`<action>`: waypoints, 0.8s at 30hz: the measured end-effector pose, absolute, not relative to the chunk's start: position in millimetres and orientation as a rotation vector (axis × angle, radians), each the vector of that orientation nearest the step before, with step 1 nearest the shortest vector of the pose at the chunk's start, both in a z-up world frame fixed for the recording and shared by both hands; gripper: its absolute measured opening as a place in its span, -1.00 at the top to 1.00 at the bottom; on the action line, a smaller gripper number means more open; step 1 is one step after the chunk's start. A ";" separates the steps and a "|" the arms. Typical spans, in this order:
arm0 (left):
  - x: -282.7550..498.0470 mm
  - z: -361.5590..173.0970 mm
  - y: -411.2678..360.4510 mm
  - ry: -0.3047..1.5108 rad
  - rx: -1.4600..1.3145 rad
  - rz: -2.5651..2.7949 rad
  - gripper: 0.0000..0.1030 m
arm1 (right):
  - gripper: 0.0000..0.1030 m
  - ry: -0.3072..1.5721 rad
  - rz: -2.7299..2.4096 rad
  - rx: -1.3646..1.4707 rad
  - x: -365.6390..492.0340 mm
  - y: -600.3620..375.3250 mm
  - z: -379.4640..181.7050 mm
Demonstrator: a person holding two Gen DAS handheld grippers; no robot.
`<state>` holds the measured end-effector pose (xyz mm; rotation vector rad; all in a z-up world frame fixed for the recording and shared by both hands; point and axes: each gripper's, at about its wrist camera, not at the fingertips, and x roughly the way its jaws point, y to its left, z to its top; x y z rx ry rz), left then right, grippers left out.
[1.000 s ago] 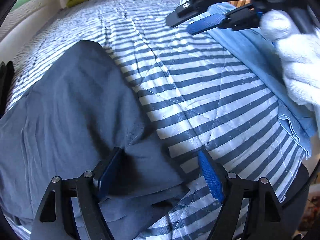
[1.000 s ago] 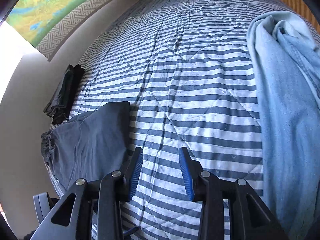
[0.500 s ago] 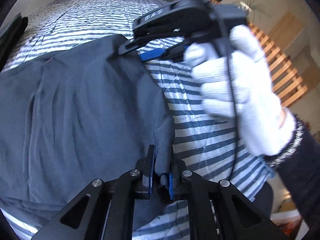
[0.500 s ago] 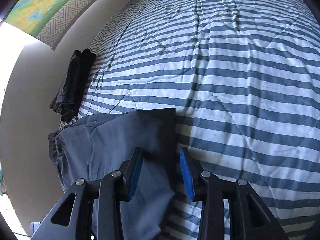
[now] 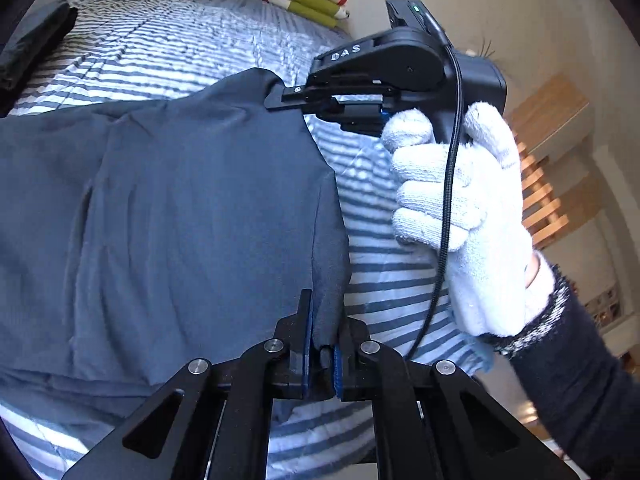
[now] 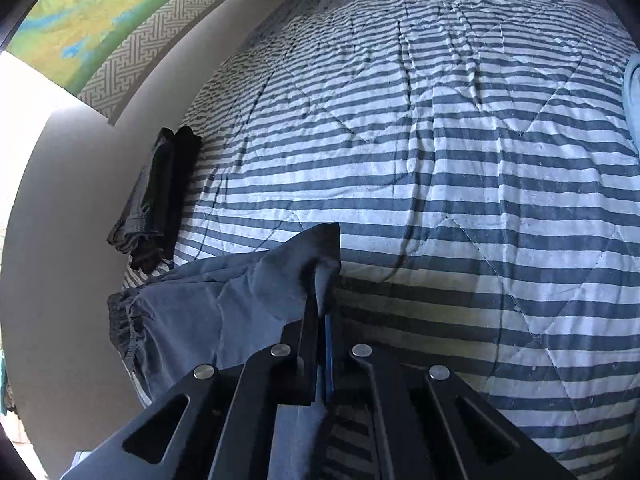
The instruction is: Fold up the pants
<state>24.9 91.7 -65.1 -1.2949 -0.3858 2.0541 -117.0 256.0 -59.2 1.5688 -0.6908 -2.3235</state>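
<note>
With both hems pinched, the grey pants (image 5: 180, 208) are lifted off the striped bed (image 6: 440, 152). Left tool (image 5: 322, 356) is clamped on the near corner; right tool (image 6: 320, 344), whose jaws were just closing, is clamped on the far corner. Both corners should be carried level toward the waistband (image 6: 120, 324), edges matched. Pant legs' lower layers are hidden; the bed's near edge is cut off.

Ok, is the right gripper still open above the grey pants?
No, the right gripper is shut on the grey pants, pinching a corner of the fabric between its pads.
</note>
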 end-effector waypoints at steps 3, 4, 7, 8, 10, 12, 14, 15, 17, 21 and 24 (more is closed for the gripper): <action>33.6 -50.9 61.8 -0.463 -1.252 2.054 0.86 | 0.96 -0.695 -2.359 1.555 -112.9 243.4 -37.1; 38.2 -47.3 53.9 -0.478 -1.238 2.057 0.86 | 0.96 -0.693 -2.373 1.546 -111.1 237.1 -27.5; 42.8 -31.5 16.9 -0.529 -1.182 2.094 0.86 | 0.96 -0.657 -2.408 1.526 -108.9 212.3 -3.2; 45.6 -28.2 5.8 -0.548 -1.171 2.104 0.86 | 0.96 -0.638 -2.419 1.523 -109.6 202.0 3.7; 49.2 -23.0 -22.8 -0.593 -1.149 2.132 0.86 | 0.96 -0.587 -2.433 1.513 -112.7 173.6 18.0; 52.6 -20.0 -55.0 -0.638 -1.129 2.172 0.86 | 0.96 -0.522 -2.447 1.500 -117.8 140.5 30.1; 58.5 -18.7 -89.3 -0.685 -1.115 2.211 0.86 | 0.96 -0.471 -2.440 1.492 -122.6 109.4 36.3; 56.9 -19.9 -105.4 -0.711 -1.110 2.233 0.86 | 0.96 -0.442 -2.432 1.488 -126.5 91.6 38.6; 59.5 -24.5 -140.2 -0.768 -1.098 2.277 0.86 | 0.96 -0.376 -2.424 1.486 -134.5 53.1 40.9; 70.1 -34.1 -207.1 -0.877 -1.083 2.359 0.86 | 0.96 -0.280 -2.376 1.493 -152.2 -24.6 36.5; 75.5 -43.8 -254.5 -0.940 -1.083 2.428 0.86 | 0.96 -0.189 -2.338 1.506 -165.2 -88.3 24.2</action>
